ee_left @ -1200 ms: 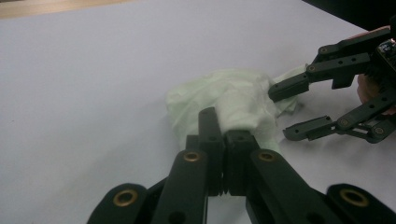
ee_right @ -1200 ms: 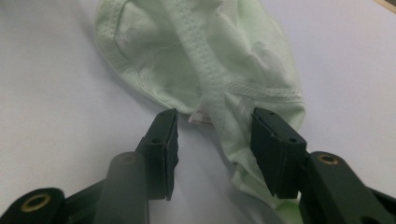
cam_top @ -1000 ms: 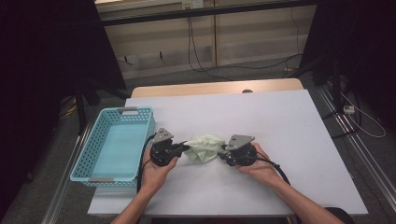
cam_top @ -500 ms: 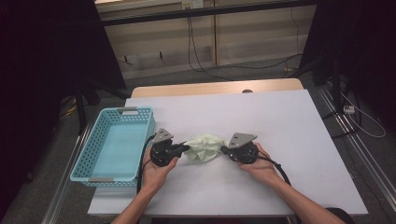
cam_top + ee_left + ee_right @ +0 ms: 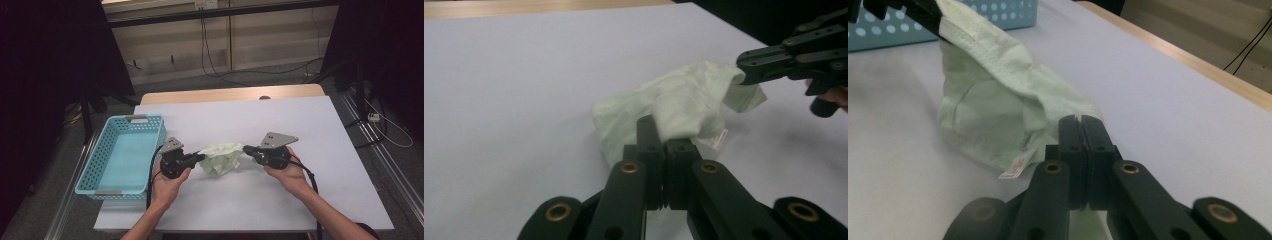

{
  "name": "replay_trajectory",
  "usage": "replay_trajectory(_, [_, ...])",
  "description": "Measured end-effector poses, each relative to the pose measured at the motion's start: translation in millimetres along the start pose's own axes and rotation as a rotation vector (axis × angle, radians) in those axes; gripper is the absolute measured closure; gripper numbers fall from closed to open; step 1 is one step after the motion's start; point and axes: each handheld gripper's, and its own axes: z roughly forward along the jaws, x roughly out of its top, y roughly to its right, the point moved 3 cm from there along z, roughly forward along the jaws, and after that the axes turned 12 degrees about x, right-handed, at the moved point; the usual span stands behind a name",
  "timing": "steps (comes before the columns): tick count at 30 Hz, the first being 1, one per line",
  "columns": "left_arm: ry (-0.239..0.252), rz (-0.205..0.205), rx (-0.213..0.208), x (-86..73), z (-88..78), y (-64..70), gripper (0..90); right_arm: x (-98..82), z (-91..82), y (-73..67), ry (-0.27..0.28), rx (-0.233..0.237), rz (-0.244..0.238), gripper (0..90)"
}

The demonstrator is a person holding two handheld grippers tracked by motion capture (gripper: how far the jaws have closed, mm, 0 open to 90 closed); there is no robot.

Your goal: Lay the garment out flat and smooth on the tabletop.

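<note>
A crumpled pale green cloth [image 5: 220, 158] lies mid-table, partly lifted between the two grippers. My left gripper [image 5: 201, 157] is shut on the cloth's left edge; in the left gripper view its jaws [image 5: 663, 137] are pressed together with the cloth [image 5: 679, 100] pinched at their tips. My right gripper [image 5: 246, 149] is shut on the opposite corner and holds it up off the table [image 5: 300, 125]. In the right gripper view the jaws [image 5: 1079, 122] clamp the cloth [image 5: 993, 100], which carries a small white label [image 5: 1015, 167].
A light blue plastic basket [image 5: 145, 120] with nothing in it stands at the table's left edge, close to my left hand. The white tabletop stretches bare beyond and to the right of the cloth. Cables trail from both grippers toward the person.
The right gripper has moved to the right and up with a corner of the cloth, drawing the cloth out between the two grippers. The left gripper has stayed put.
</note>
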Motion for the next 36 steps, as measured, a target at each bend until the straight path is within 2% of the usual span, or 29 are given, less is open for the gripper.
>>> replay_trajectory(2, [0.007,0.024,-0.002,1.1,-2.6,4.0,88.4,0.4,-5.1,-1.8,0.005,-0.006,0.006,89.8])
replay_trajectory(6, [0.011,0.028,-0.022,2.6,-7.5,9.9,88.4,3.7,-15.8,-5.6,0.026,-0.015,0.003,89.8])
replay_trajectory(13, [0.025,0.037,-0.079,10.6,-15.2,18.0,88.4,16.1,-40.7,-7.7,0.082,-0.032,0.007,89.8])
replay_trajectory(16, [0.032,0.058,-0.114,13.9,-18.4,23.1,88.5,22.0,-50.3,-8.3,0.103,-0.037,0.001,89.8])
replay_trajectory(18, [0.025,0.069,-0.122,12.9,-16.7,24.4,88.5,23.0,-53.4,-7.5,0.108,-0.037,0.004,89.8])
replay_trajectory(20, [0.007,0.080,-0.104,9.2,-11.8,23.1,88.2,20.0,-52.5,-4.9,0.099,-0.043,0.012,89.8])
replay_trajectory(22, [-0.008,0.068,-0.083,4.9,-6.0,19.4,86.7,13.9,-48.3,-0.9,0.079,-0.043,0.029,89.8])
replay_trajectory(25, [-0.015,0.080,-0.041,3.6,-0.9,14.0,82.6,3.8,-39.5,4.5,0.040,-0.039,0.056,89.8])
replay_trajectory(28, [-0.010,0.073,-0.004,5.1,5.2,6.2,78.6,-2.0,-31.7,10.6,0.015,-0.037,0.079,89.8])
replay_trajectory(32, [-0.020,0.068,0.027,5.9,12.1,1.2,77.1,-5.6,-24.8,13.9,-0.007,-0.039,0.092,89.8])
replay_trajectory(36, [-0.015,0.069,0.033,14.3,17.0,-1.2,82.6,-5.5,-21.0,17.0,-0.008,-0.045,0.097,89.7])
